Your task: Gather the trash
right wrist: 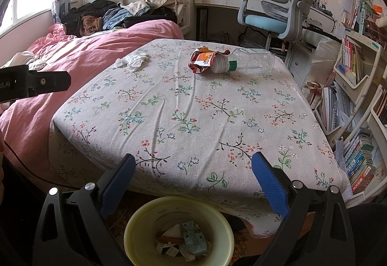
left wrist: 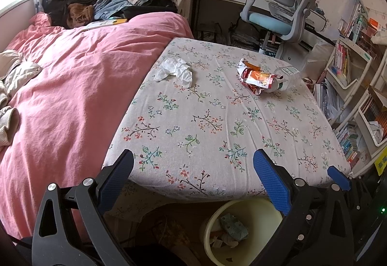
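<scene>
Both tools hang wide apart and empty at the near edge of the floral-covered table (right wrist: pixel 193 109): the left gripper (left wrist: pixel 193 169) and the right gripper (right wrist: pixel 193 169) each show two blue pads spread with nothing between them. Just below them on the floor stands the yellow bin (right wrist: pixel 135 222), already holding a few scraps. The trash left to collect lies at the far end of the table, three pieces by count: one crumpled tissue (left wrist: pixel 175 69) on the left, and on the right one snack wrapper (right wrist: pixel 202 59) touching one clear plastic bottle (right wrist: pixel 251 61) lying on its side. The tissue and wrapper look light and soft; a pinch on any raised fold should do. The bottle is likely light, smooth and prone to roll; gripping across its neck seems safest.
</scene>
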The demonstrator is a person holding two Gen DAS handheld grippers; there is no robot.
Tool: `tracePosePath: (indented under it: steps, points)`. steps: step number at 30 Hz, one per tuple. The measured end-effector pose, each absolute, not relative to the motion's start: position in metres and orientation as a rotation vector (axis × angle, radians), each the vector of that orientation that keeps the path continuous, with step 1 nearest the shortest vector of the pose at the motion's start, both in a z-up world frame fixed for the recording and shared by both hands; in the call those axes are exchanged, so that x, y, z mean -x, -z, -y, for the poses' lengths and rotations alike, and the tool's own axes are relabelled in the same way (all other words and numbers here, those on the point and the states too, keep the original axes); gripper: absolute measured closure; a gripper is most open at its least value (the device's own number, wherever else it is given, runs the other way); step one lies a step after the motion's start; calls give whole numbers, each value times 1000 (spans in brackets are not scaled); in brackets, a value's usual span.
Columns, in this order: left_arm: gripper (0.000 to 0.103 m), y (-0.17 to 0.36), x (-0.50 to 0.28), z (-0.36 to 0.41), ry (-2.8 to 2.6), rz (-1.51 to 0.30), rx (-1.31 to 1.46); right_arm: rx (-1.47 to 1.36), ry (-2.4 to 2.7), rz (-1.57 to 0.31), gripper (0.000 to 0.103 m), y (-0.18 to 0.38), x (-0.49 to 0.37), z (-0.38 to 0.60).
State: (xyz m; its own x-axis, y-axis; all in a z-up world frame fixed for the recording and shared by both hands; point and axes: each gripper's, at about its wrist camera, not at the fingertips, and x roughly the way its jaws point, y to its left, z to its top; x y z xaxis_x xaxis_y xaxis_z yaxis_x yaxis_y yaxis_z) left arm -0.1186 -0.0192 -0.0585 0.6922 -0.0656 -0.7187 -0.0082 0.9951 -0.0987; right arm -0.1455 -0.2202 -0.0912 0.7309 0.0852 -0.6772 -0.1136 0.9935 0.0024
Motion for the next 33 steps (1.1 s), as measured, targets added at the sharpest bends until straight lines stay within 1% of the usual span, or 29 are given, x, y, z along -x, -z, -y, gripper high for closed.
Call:
tracePosePath:
  steps: [33]
  points:
    - [7,60,115,19,23,-816,96,35,-111,-739,10,89,146,218]
